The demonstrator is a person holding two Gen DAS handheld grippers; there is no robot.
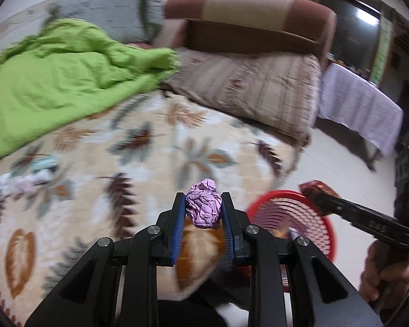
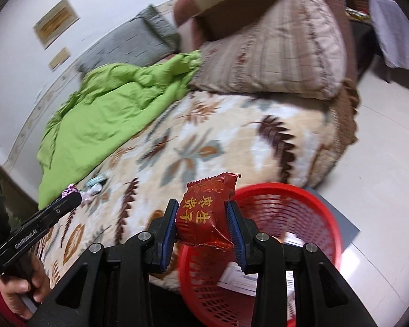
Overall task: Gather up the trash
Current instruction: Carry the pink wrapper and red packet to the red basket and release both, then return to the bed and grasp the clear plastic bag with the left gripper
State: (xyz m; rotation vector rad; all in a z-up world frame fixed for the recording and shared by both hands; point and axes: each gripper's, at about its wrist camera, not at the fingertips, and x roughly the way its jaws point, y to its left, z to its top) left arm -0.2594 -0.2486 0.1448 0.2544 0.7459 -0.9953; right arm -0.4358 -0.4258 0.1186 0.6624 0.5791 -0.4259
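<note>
My left gripper (image 1: 203,208) is shut on a crumpled purple paper ball (image 1: 203,207), held over the near edge of the bed. My right gripper (image 2: 203,216) is shut on a red snack wrapper (image 2: 207,212) with gold print, held above the rim of the red mesh basket (image 2: 294,204). In the left wrist view the basket (image 1: 300,204) stands on the floor beside the bed, with the right gripper and its wrapper (image 1: 317,190) over its far side. Paper lies in the basket's bottom. More small litter (image 2: 94,186) lies on the leaf-print blanket (image 2: 204,136).
A green quilt (image 1: 54,81) is bunched on the bed's left part. A striped pillow (image 1: 259,87), a grey pillow (image 1: 109,8) and a brown headboard (image 1: 245,19) lie beyond. A table with a pale cloth (image 1: 360,103) stands across the tiled floor (image 2: 390,136). A hand (image 2: 21,286) holds the left gripper.
</note>
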